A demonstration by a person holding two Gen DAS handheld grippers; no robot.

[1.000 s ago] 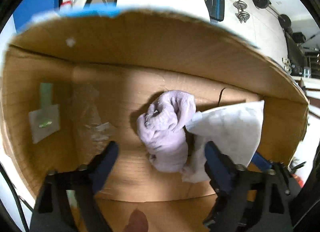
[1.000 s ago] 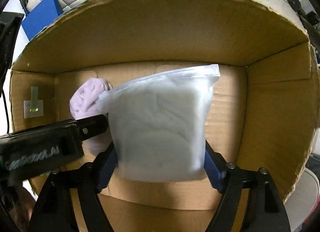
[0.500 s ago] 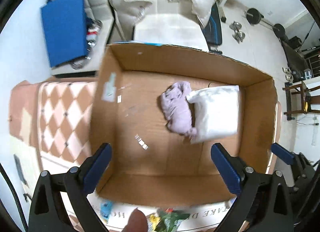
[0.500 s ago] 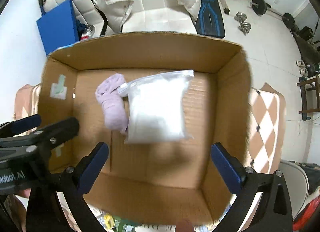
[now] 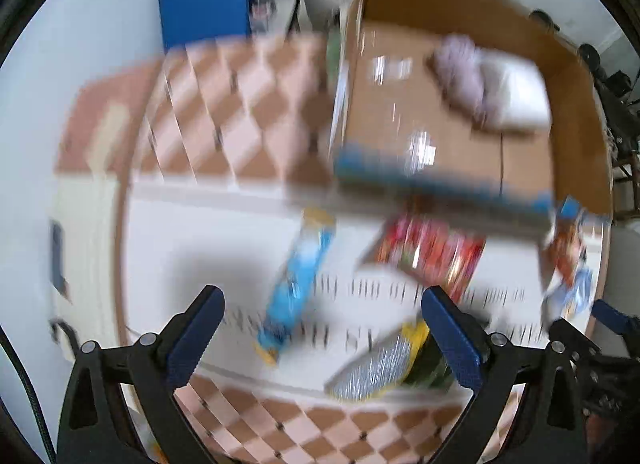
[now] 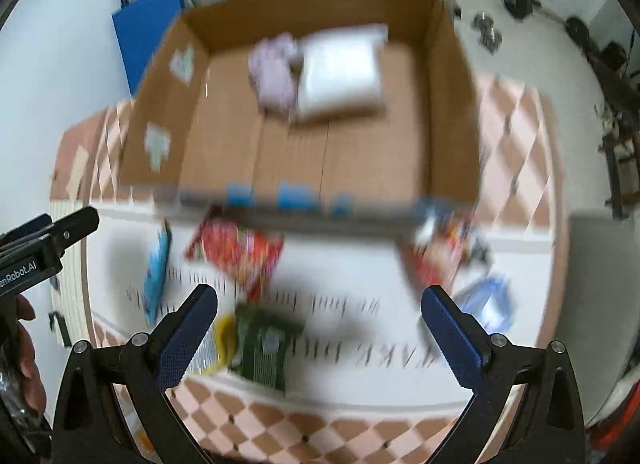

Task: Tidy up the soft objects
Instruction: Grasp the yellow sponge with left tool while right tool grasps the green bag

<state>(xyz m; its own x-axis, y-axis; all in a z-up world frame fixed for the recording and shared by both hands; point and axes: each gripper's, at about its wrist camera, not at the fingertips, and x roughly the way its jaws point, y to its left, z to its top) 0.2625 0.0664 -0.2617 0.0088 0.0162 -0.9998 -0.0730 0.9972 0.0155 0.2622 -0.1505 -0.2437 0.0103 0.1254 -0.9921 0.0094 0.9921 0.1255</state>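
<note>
A cardboard box (image 6: 448, 112) stands on the table; it also shows in the left wrist view (image 5: 576, 112). Inside lie a lilac cloth (image 6: 276, 72) and a white bagged soft item (image 6: 340, 72), side by side; both show in the left wrist view, the cloth (image 5: 460, 68) and the bag (image 5: 516, 96). Both frames are motion-blurred. My left gripper (image 5: 324, 328) is open and empty above the white mat. My right gripper (image 6: 320, 328) is open and empty, in front of the box.
On the white mat (image 6: 352, 264) in front of the box lie a blue packet (image 5: 296, 276), a red packet (image 6: 240, 252), a green packet (image 6: 264, 348), a yellow-silver packet (image 5: 380, 364) and packets at the right (image 6: 440, 252). A checkered cloth (image 5: 248, 112) covers the table.
Both grippers have pulled back out of the box and risen, empty. The white bag, held by my right gripper a second ago, now lies in the box beside the lilac cloth.
</note>
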